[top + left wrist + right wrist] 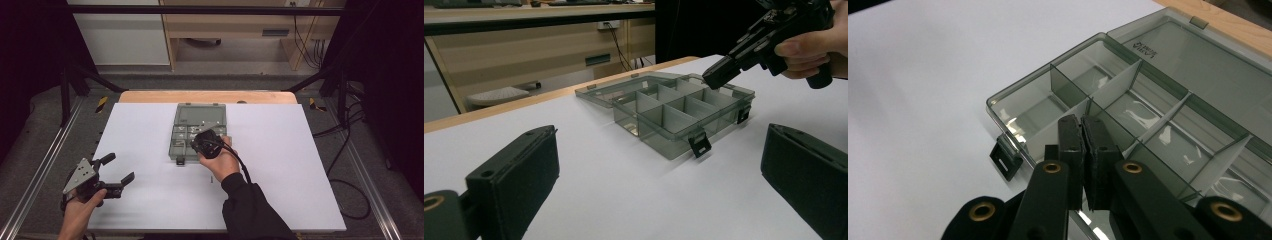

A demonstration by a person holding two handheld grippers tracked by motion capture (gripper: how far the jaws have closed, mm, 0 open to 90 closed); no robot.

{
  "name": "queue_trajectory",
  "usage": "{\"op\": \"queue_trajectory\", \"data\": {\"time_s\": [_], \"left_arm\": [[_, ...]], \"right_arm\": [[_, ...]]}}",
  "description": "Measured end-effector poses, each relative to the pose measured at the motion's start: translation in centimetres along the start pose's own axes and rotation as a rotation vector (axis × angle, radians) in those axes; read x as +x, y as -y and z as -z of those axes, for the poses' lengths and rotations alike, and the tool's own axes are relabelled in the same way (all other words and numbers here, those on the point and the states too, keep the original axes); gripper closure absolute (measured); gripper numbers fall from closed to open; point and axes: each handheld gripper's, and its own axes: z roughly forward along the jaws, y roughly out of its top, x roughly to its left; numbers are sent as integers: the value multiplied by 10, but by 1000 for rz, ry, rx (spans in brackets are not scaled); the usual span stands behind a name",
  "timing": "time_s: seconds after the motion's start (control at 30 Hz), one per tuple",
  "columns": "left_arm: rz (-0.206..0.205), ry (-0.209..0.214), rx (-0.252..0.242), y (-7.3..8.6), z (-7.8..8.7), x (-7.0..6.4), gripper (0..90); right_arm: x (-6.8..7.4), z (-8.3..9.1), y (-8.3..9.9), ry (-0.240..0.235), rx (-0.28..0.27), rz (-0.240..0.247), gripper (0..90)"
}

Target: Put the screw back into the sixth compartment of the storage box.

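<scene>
My right tool (1081,131), pads pressed together on nothing, hangs over the near compartments of the open smoke-grey plastic divider box (199,131) mid-surface; dropping carelessly could snag a partition and skid the light box, left tool (112,169) wide, well apart.
</scene>
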Motion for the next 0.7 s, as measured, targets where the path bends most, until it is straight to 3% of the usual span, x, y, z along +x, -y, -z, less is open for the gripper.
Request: {"op": "queue_trajectory", "data": {"time_s": [0.6,0.63,0.7], "left_arm": [[-2,5,0,0,-1,0,23],[-2,5,0,0,-1,0,22],[0,3,1,0,-1,0,22]], "right_arm": [[3,-15,-1,-7,77,-4,870],[3,-16,-1,-9,81,13,836],[4,-15,-1,-1,81,-9,769]]}}
